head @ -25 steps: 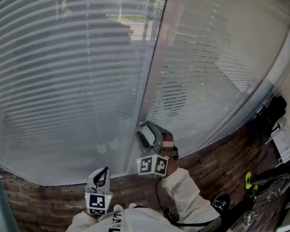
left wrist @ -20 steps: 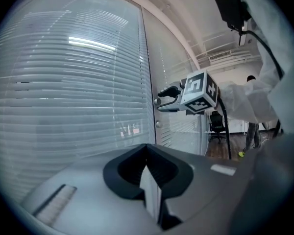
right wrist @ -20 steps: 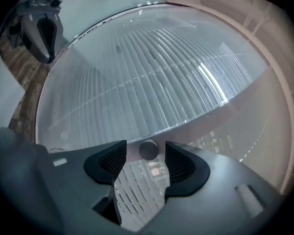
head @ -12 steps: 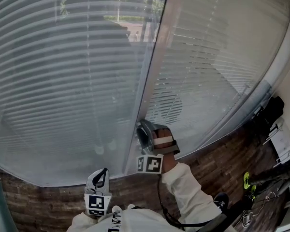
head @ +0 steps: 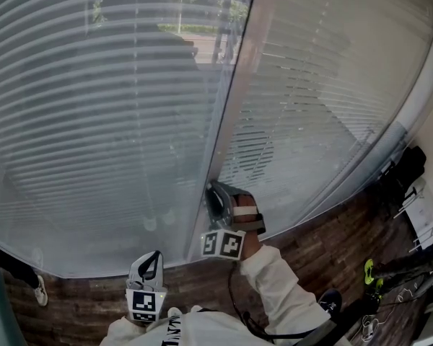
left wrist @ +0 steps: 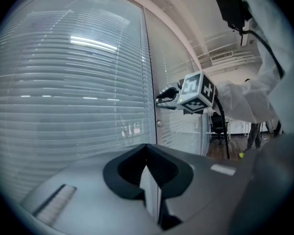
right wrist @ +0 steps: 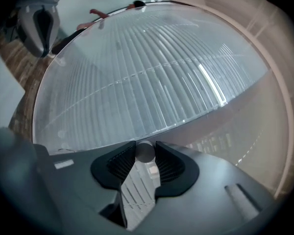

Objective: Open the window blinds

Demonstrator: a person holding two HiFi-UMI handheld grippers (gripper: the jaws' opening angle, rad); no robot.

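Closed horizontal blinds [head: 94, 121] hang behind curved glass on both sides of a pale vertical frame post [head: 229, 99]. My right gripper [head: 215, 194] is at the foot of that post. In the right gripper view its jaws are closing, and a small round grey knob [right wrist: 145, 152] sits between the pads, touching both. The left gripper view shows the same gripper [left wrist: 162, 95] at the post. My left gripper [head: 146, 264] hangs lower left, away from the glass, shut with nothing in it [left wrist: 148, 153].
Brown plank floor [head: 325, 236] runs along the base of the window. Black bags and gear [head: 408, 168] and a green item [head: 372, 269] lie at the right. A person's shoe [head: 40, 294] shows at the lower left beyond the glass.
My right gripper rolled at the post and its jaws came together round the knob. A shoe came into view at the lower left. The left gripper stayed put.
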